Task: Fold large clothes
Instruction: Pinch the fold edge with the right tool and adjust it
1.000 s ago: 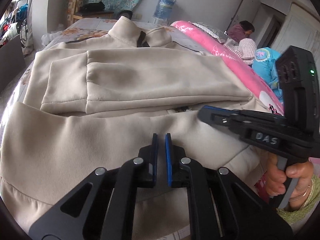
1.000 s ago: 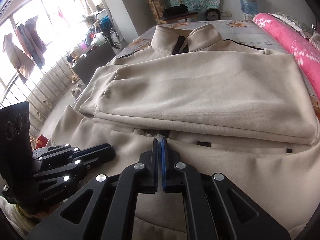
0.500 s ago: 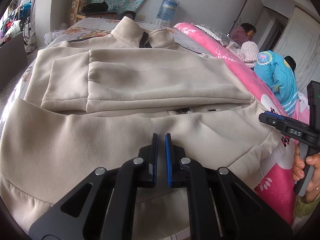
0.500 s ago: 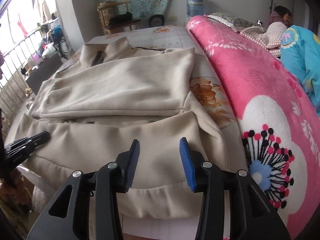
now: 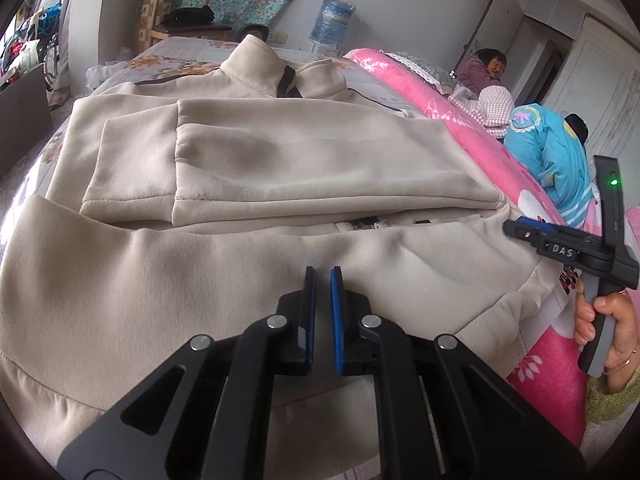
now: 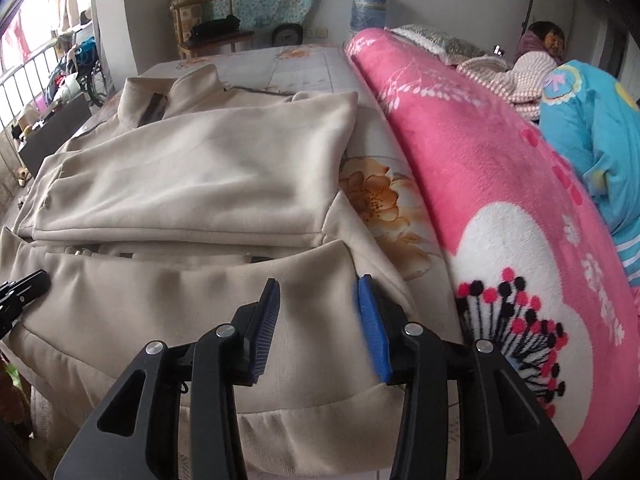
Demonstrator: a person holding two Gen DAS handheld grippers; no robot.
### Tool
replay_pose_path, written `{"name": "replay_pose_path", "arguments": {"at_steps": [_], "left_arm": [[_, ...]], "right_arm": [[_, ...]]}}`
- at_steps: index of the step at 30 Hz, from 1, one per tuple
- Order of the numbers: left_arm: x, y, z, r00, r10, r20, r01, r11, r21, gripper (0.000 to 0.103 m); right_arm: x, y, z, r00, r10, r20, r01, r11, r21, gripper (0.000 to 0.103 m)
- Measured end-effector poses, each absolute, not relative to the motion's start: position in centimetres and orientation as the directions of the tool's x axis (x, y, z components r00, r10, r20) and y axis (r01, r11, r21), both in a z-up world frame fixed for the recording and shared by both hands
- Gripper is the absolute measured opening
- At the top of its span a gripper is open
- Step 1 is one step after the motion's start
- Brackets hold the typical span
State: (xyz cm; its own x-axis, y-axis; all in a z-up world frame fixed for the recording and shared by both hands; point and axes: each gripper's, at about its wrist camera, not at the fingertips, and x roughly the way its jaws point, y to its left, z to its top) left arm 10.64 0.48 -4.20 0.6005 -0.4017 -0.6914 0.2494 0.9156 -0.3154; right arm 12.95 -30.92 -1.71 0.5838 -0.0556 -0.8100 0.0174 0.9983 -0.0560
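A large beige zip jacket (image 5: pixel 280 168) lies flat on the bed, collar far away, both sleeves folded across its chest. It also shows in the right wrist view (image 6: pixel 192 184). My left gripper (image 5: pixel 322 280) hovers over the jacket's lower middle, jaws nearly together with a thin gap, holding nothing. My right gripper (image 6: pixel 316 292) is open and empty above the jacket's lower right corner by the hem. It also shows at the right edge of the left wrist view (image 5: pixel 516 226), held in a hand.
A pink floral blanket (image 6: pixel 500 200) runs along the right of the jacket. Two people (image 5: pixel 548 152) are on the far right of the bed. The floral bedsheet (image 6: pixel 376 200) shows between jacket and blanket. A wooden chair (image 5: pixel 184 20) and water bottle (image 5: pixel 332 20) stand behind.
My right gripper has moved from the jacket's lower middle to its lower right corner and has opened. My left gripper has stayed in place, nearly shut.
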Motion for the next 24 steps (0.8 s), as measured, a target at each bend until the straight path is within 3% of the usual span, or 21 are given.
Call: {"name": "replay_pose_path", "arguments": {"at_steps": [3, 4, 12, 19, 21, 24], "left_arm": [[10.6, 0.5, -4.2, 0.603, -0.4, -0.69, 0.249, 0.917, -0.313, 0.008], [10.6, 0.4, -4.2, 0.607, -0.396, -0.688, 0.251, 0.918, -0.307, 0.008], [10.3, -0.1, -4.0, 0.619, -0.376, -0.69, 0.258, 0.927, -0.273, 0.008], [10.2, -0.3, -4.1, 0.628, -0.36, -0.69, 0.258, 0.933, -0.251, 0.008], [10.1, -0.5, -4.0, 0.63, -0.353, -0.692, 0.26, 0.935, -0.24, 0.008], [10.1, -0.6, -4.0, 0.633, -0.344, -0.694, 0.258, 0.938, -0.23, 0.008]], "right_arm": [[12.8, -30.3, -1.8, 0.585, -0.114, -0.803, 0.006, 0.991, -0.135, 0.006], [12.6, -30.4, -1.3, 0.594, -0.095, -0.799, 0.001, 0.993, -0.117, 0.005], [11.8, -27.8, 4.8, 0.763, -0.146, -0.63, -0.006, 0.972, -0.233, 0.005], [15.9, -29.7, -1.9, 0.666, -0.183, -0.723, -0.001, 0.969, -0.247, 0.006], [15.5, -29.5, -1.7, 0.685, -0.195, -0.702, 0.0, 0.964, -0.267, 0.007], [15.0, -30.3, 0.3, 0.694, -0.161, -0.702, 0.017, 0.978, -0.208, 0.016]]}}
